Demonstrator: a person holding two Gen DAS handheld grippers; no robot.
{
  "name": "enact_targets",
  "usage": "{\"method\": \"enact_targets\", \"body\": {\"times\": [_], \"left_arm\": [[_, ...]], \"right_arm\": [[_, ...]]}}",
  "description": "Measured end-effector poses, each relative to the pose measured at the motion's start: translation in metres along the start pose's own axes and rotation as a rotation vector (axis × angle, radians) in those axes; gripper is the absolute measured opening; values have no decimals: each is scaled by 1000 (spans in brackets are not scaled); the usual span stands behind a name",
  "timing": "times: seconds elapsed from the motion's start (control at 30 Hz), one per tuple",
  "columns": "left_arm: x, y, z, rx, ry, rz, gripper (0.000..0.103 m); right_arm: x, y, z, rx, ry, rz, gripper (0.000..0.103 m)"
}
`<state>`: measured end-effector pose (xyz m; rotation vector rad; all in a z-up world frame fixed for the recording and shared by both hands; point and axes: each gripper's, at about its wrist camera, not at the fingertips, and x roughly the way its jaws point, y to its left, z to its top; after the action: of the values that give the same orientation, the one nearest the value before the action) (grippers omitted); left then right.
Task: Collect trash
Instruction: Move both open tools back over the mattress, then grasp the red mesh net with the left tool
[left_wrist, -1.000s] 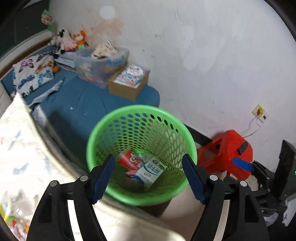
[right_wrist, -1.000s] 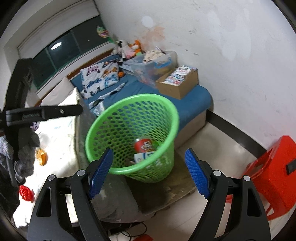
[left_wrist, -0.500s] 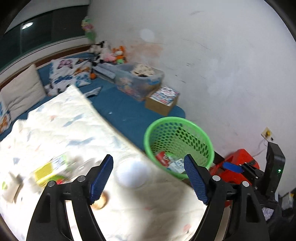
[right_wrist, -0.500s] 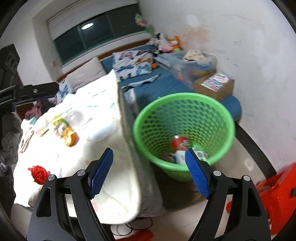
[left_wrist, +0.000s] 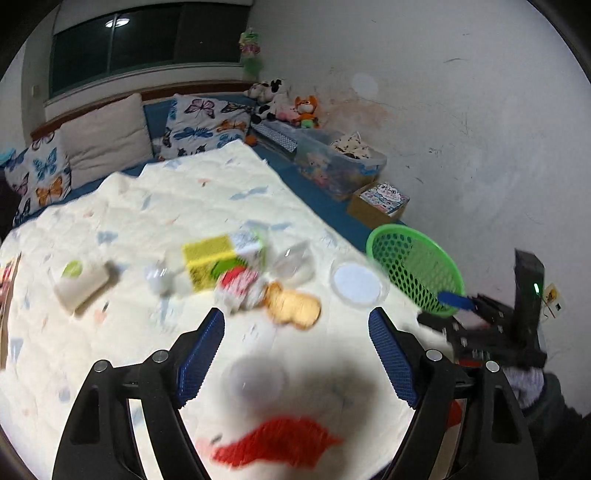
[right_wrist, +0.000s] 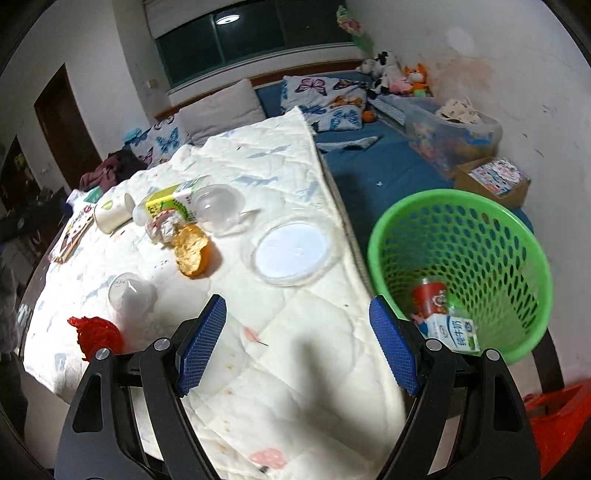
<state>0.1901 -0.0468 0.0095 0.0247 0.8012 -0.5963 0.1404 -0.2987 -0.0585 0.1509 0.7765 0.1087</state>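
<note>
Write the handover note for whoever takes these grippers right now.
Left hand-held gripper: jaws opening, nothing between them.
Right hand-held gripper: open, empty.
Done: red can and milk carton are in the green basket, beside the quilt.
Left on the quilt: round lid, orange peel, yellow-green carton, clear cups, red net.
</note>
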Motion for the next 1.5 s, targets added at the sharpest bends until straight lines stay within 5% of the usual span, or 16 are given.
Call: {"method": "enact_targets", "body": {"times": [0.33, 0.77, 0.97, 1.3, 1.5], "left_arm": [[-6, -6, -82, 67, 67, 14, 81], [26, -16, -106, 171, 82, 112, 79], [25, -9, -109, 148, 68, 129, 64], [8, -11, -110, 124, 29, 45, 21], [5, -8, -114, 99, 35, 21, 16]], "right_arm": [[12, 21, 5, -39, 10, 13, 80], [13, 34, 1, -66, 26, 34, 80], [16, 41, -1, -85, 32, 44, 80], [21, 63, -6, -126, 50, 88, 80], [22, 76, -7, -152, 51, 110, 80]]}}
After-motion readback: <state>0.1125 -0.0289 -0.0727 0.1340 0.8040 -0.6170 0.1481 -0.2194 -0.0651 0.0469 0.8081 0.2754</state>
